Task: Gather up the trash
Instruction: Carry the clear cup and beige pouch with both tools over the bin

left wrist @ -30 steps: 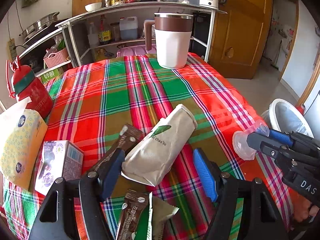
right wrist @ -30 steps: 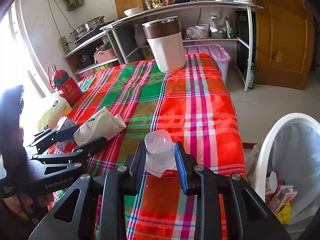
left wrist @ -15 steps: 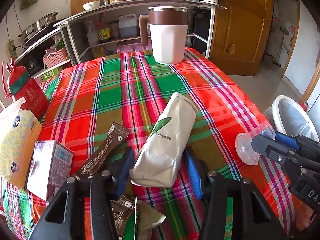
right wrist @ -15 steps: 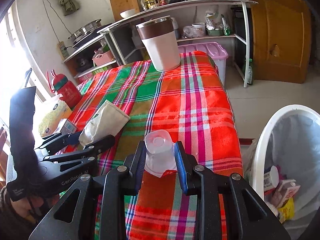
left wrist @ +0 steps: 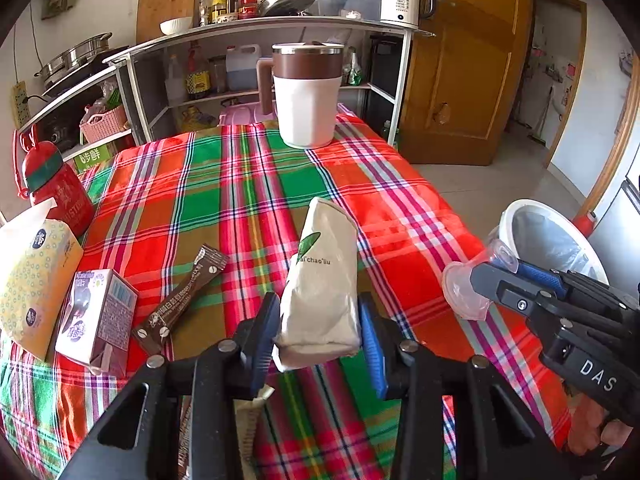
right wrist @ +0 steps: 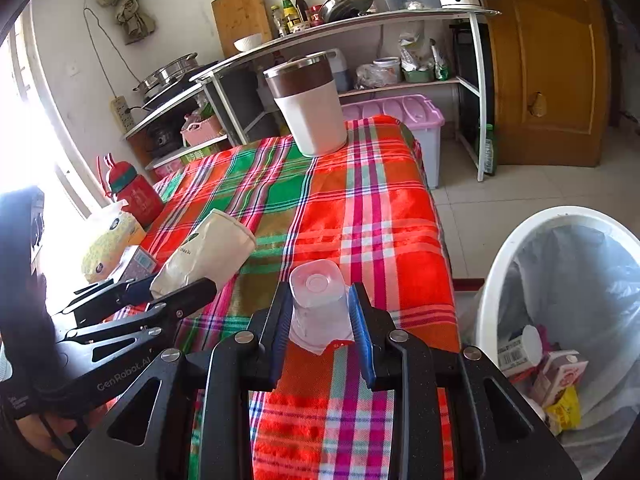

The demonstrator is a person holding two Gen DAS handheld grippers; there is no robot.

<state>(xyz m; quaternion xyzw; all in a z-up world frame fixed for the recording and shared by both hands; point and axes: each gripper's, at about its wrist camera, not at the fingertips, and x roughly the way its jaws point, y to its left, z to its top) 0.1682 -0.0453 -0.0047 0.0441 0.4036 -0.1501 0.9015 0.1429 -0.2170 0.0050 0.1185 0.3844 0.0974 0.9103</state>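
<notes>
— Two hand-held grippers, what are they doing?

— Your left hand-held gripper point(left wrist: 318, 338) is closing its jaws on the beige paper pouch point(left wrist: 324, 284), low centre of frame, above the plaid worktop point(left wrist: 224, 200). Your right hand-held gripper point(right wrist: 320, 322) pinches a clear plastic cup point(right wrist: 318, 300).

— And the bin?

— You see the white trash bin point(right wrist: 516, 248) at lower right, beside the worktop, holding cartons.
</notes>
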